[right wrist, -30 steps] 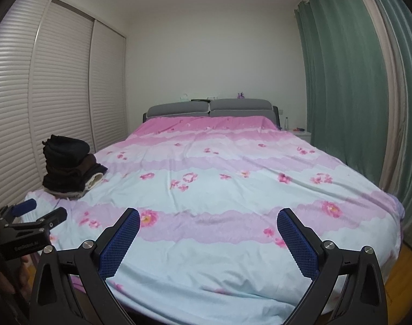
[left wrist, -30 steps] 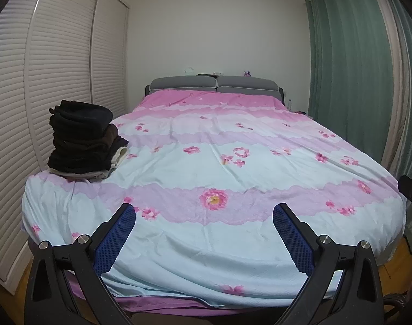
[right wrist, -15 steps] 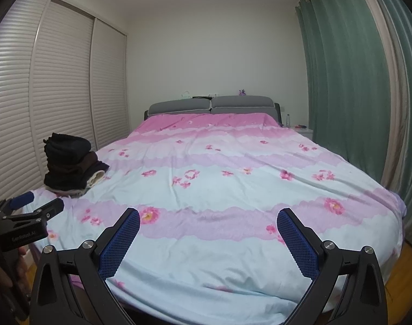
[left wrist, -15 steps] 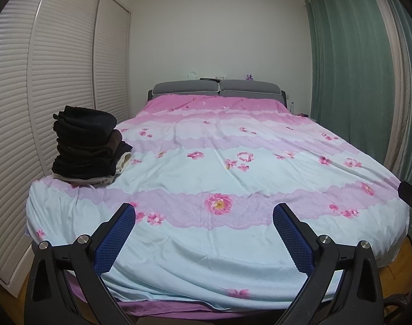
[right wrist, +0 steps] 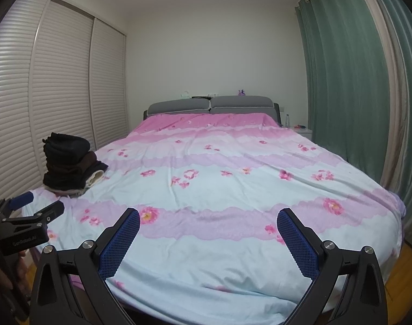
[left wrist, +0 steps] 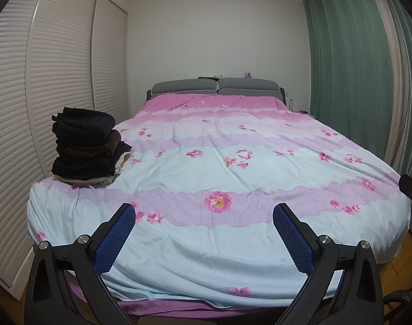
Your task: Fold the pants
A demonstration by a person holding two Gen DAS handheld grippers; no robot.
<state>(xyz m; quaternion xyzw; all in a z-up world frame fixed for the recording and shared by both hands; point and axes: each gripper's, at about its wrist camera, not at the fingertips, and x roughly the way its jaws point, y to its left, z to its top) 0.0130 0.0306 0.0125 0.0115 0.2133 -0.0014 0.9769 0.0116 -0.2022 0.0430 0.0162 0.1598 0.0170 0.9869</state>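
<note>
Both grippers empty, jaws spread wide: left gripper (left wrist: 204,212), right gripper (right wrist: 208,216), hovering at the foot of the bed (left wrist: 233,243). Pants stack (left wrist: 85,146) sits on the bed's left corner, probably folded already. Risk: the tall stack topples off the edge if one garment is tugged.
</note>
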